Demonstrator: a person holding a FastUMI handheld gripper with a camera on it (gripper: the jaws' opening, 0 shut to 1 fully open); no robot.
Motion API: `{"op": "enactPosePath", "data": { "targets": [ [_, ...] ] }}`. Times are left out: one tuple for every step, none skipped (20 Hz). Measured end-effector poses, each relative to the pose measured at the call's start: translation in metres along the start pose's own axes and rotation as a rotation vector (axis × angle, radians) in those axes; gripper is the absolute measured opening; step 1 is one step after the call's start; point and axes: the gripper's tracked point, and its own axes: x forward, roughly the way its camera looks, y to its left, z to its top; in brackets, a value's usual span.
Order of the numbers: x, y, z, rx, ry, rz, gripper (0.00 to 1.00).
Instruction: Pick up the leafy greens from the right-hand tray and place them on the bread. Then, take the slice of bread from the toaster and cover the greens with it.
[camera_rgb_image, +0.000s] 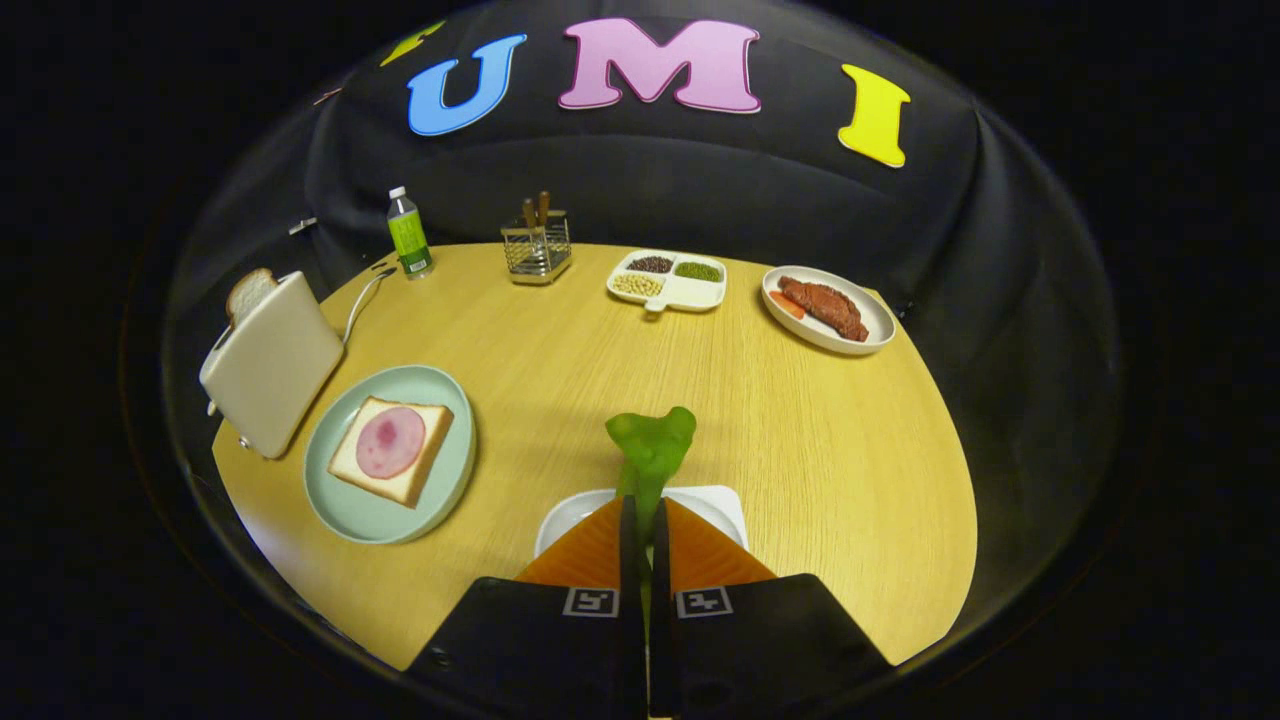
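At the bottom centre of the frame, the gripper has its two fingers pressed nearly together on the stem of the leafy greens, whose frilled top rises just ahead of the fingertips, its long axis running straight on from them. The white tray lies directly beneath the fingers on the wooden table. The target, a slice of bread topped with a pink round of ham on a pale green plate, sits to the lower left, so the carry would likely run leftward. Further to the left stands the toaster, with the second slice poking up from its slot.
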Motion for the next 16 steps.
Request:
{"op": "enactPosePath", "data": {
  "targets": [
    [-0.008,0.006,0.011,-0.004,-0.017,0.005,0.06],
    [-0.015,0.014,0.022,-0.013,-0.038,0.010,0.06],
    [-0.023,0.023,0.035,-0.026,-0.068,0.022,0.06],
    [-0.029,0.032,0.047,-0.043,-0.094,0.033,0.06],
    [-0.034,0.041,0.056,-0.058,-0.113,0.042,0.06],
    [-0.039,0.051,0.065,-0.066,-0.130,0.055,0.06],
    [-0.043,0.064,0.074,-0.070,-0.149,0.070,0.06],
    [-0.045,0.076,0.082,-0.074,-0.170,0.086,0.06],
    [-0.046,0.088,0.090,-0.082,-0.190,0.099,0.06],
    [-0.046,0.100,0.095,-0.093,-0.199,0.113,0.06],
    [-0.043,0.112,0.097,-0.107,-0.197,0.128,0.06],
    [-0.040,0.123,0.097,-0.120,-0.192,0.140,0.06],
    [-0.037,0.134,0.097,-0.136,-0.190,0.152,0.06],
    [-0.033,0.144,0.096,-0.154,-0.193,0.160,0.06],
    [-0.028,0.155,0.096,-0.174,-0.196,0.167,0.06],
    [-0.023,0.164,0.091,-0.196,-0.187,0.176,0.06]
  ]
}}
